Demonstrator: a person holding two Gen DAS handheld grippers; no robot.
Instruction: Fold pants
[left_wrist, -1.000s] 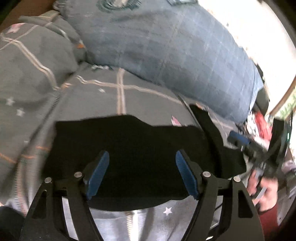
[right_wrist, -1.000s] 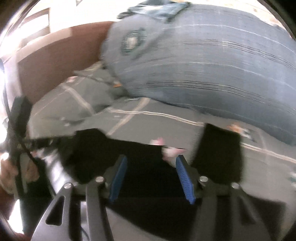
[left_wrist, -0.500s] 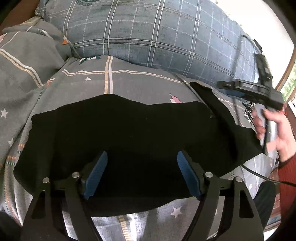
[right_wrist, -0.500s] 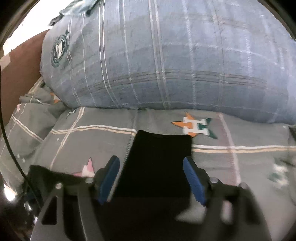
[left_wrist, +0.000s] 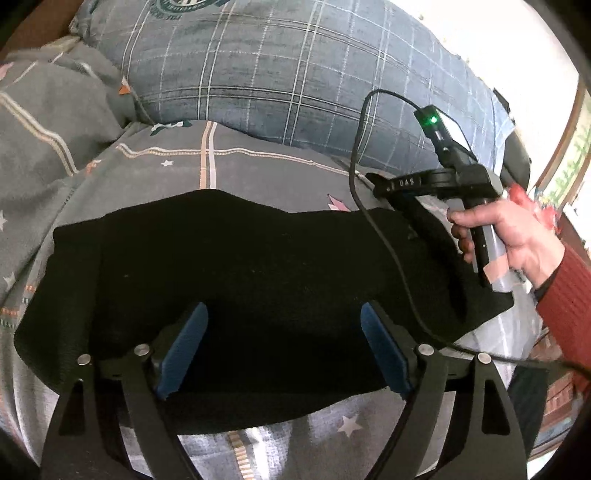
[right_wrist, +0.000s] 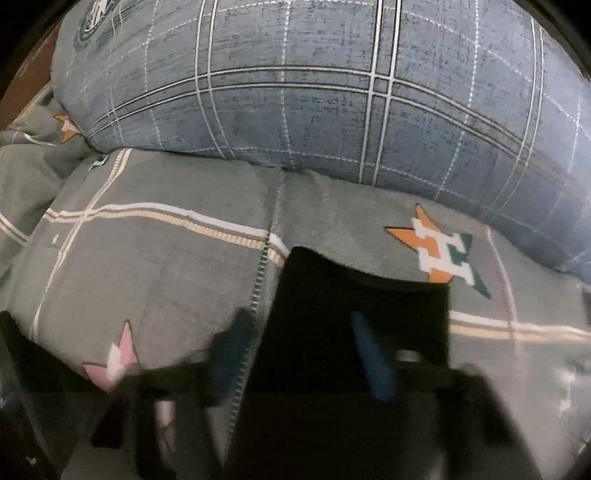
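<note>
Black pants (left_wrist: 240, 273) lie flat on the bedspread (left_wrist: 258, 162) under my left gripper (left_wrist: 282, 347), its jaws apart. My right gripper (right_wrist: 306, 354), blurred but jaws apart, straddles the pants' end.

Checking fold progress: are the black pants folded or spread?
Partly folded: black pants lie as one compact band across the gray bedspread, legs not spread; layers cannot tell.

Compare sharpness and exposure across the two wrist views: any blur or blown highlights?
Left wrist view: sharp; left tool crisp over the black pants, window corner blown out at upper right. Right wrist view: darker, right tool smeared by motion blur, plaid pillow still sharp.
</note>
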